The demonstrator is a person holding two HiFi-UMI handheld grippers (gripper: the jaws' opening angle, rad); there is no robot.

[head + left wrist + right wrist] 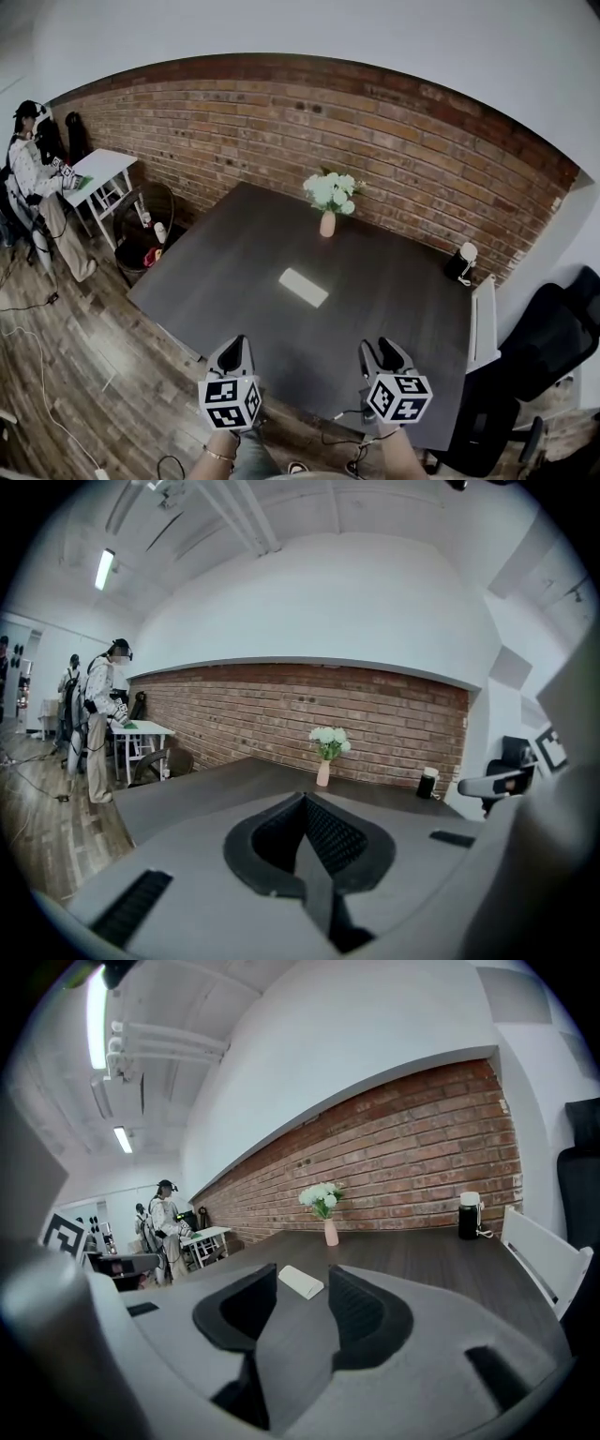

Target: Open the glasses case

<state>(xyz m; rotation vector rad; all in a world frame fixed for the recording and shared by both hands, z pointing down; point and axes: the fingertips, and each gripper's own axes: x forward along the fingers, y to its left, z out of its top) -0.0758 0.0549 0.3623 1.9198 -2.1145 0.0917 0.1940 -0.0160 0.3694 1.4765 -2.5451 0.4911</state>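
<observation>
The glasses case (304, 287) is a flat white oblong that lies closed in the middle of the dark table (225, 272). In the right gripper view the case (300, 1282) shows between and beyond the jaws. My left gripper (234, 347) hovers over the table's near edge, well short of the case, jaws together and empty; its pads (328, 841) meet in a point. Level with it, further right, my right gripper (380, 351) has its jaws apart with nothing between them. In its own view the right gripper (302, 1299) looks straight at the case.
A pink vase of white flowers (327, 202) stands behind the case, near the brick wall. A dark cylinder with a white top (461, 262) sits at the table's far right corner. A white chair (483, 323) flanks the right edge. A person (33, 169) stands by a white side table (98, 169).
</observation>
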